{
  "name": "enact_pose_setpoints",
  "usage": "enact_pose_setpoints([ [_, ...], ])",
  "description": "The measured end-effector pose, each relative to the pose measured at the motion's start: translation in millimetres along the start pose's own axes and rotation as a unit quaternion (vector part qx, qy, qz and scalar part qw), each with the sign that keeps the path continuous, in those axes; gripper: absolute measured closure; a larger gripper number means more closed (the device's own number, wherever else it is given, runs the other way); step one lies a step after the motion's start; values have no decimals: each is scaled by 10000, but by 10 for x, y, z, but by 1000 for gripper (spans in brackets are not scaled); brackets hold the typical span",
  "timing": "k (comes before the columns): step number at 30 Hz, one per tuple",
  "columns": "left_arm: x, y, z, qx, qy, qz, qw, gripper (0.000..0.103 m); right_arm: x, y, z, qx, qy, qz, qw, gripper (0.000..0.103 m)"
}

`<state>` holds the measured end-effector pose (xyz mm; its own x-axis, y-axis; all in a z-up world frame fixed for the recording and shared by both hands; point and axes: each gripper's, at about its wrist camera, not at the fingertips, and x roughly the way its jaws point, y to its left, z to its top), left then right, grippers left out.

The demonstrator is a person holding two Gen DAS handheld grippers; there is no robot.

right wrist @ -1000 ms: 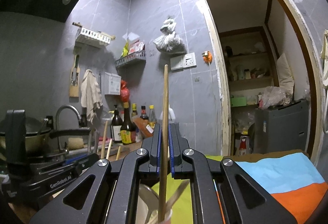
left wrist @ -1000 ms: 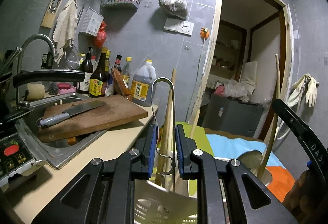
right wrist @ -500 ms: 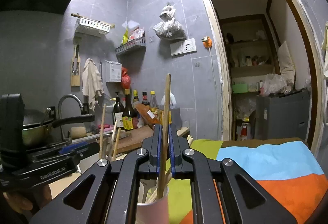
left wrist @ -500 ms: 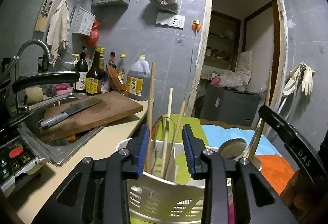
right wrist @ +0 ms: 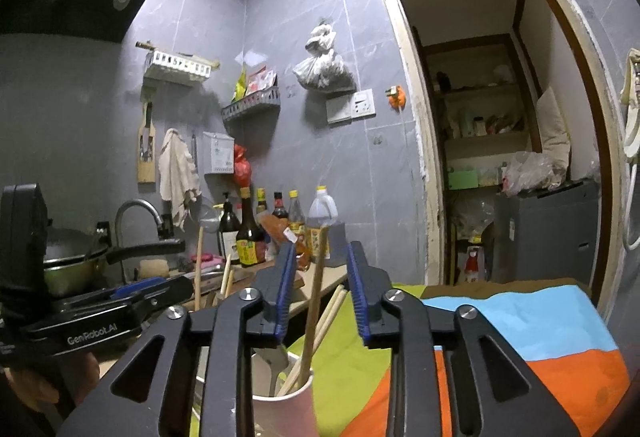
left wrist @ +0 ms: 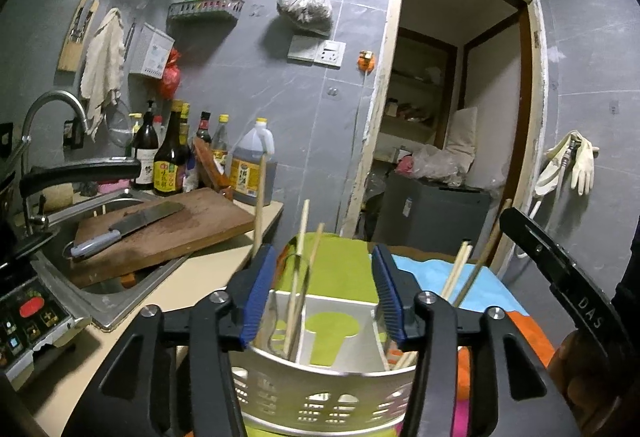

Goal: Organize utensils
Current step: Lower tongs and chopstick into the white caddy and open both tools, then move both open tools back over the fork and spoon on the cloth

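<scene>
Chopsticks-wise you're basically done here: both tongs, left (left wrist: 324,291) and right (right wrist: 318,291), have just been opening and now grip nothing, with the wooden stick (right wrist: 314,301) standing loose in the paper cup (right wrist: 286,407) beside the white holder (left wrist: 320,393). Back straight out, both hands near level, so you don't tip the cup.

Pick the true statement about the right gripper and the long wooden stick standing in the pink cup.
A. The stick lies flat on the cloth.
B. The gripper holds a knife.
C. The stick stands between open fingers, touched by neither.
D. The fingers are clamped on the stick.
C: in the right wrist view the right gripper, whose jaws have just been opening, stands apart from the wooden stick, which rests upright in the pink cup.
</scene>
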<state>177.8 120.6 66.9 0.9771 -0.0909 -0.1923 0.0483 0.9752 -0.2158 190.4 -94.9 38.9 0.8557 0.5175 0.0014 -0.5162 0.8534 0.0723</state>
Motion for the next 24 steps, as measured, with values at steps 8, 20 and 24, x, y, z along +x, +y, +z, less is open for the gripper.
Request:
enact_pose_setpoints([
  [8,-101,-221,82,120,-147,-244,9995,40,-342,-193,188,63,-258,-172,9995,45],
  [20,-225,-588,78,145,-128,-812,9965,13,-924,-515,302,21,-262,-520,9983,7],
  [24,-249,-715,6,201,-32,-980,9950,10,-1087,-600,274,-24,-202,-643,9977,2],
])
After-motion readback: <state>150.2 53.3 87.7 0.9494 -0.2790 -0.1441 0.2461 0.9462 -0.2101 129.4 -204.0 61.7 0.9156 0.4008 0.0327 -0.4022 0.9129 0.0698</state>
